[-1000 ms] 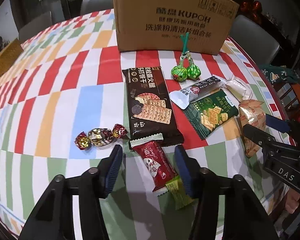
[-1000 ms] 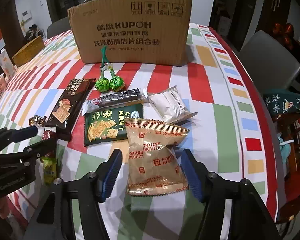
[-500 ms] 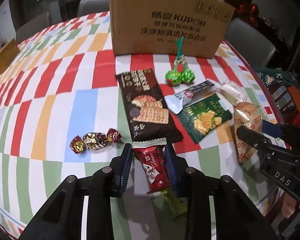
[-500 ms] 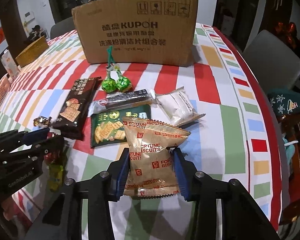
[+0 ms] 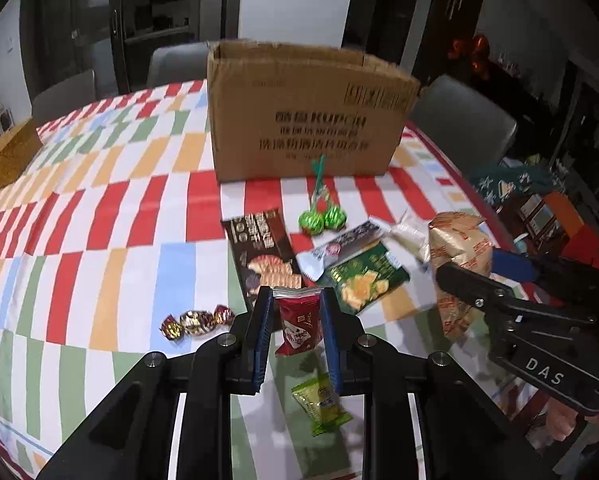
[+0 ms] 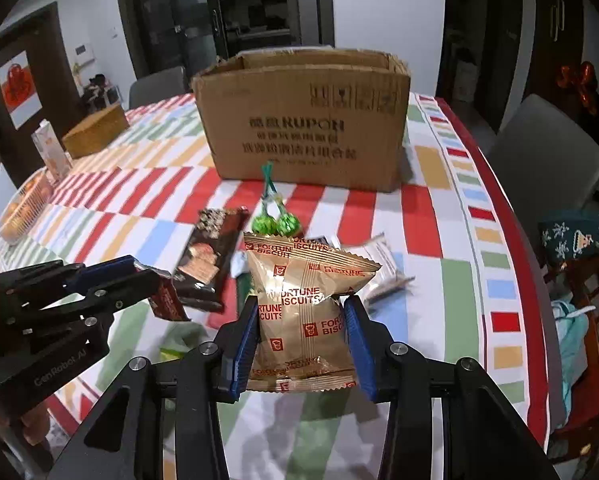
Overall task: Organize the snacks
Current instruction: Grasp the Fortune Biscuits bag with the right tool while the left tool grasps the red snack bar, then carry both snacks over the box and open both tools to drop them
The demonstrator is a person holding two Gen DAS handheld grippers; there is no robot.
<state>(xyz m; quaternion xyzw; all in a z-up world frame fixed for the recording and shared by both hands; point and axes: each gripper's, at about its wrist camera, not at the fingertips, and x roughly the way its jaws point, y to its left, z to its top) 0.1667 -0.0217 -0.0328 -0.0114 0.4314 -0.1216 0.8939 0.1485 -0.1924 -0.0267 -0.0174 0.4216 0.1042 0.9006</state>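
My left gripper (image 5: 297,334) is shut on a small red snack packet (image 5: 299,318) and holds it above the table. My right gripper (image 6: 301,340) is shut on a gold Fortune Biscuits bag (image 6: 303,308), also lifted. An open cardboard box (image 5: 307,120) stands at the back; it also shows in the right wrist view (image 6: 303,120). On the cloth lie a dark cracker pack (image 5: 261,248), a green cracker pack (image 5: 363,276), two green foil candies (image 5: 322,218), a silver-black bar (image 5: 339,246), a white packet (image 5: 409,236), three wrapped chocolates (image 5: 195,322) and a small green packet (image 5: 321,402).
The round table (image 5: 99,220) has a red, green, blue and orange checked cloth. A gold box (image 5: 7,156) sits at far left. Grey chairs (image 6: 547,160) stand around. An orange carton (image 6: 51,148) and a fruit bowl (image 6: 23,208) stand on the left.
Both grippers closed on their packets and lifted them off the table. The red packet and the gold bag now hang between the fingers, and both views sit higher.
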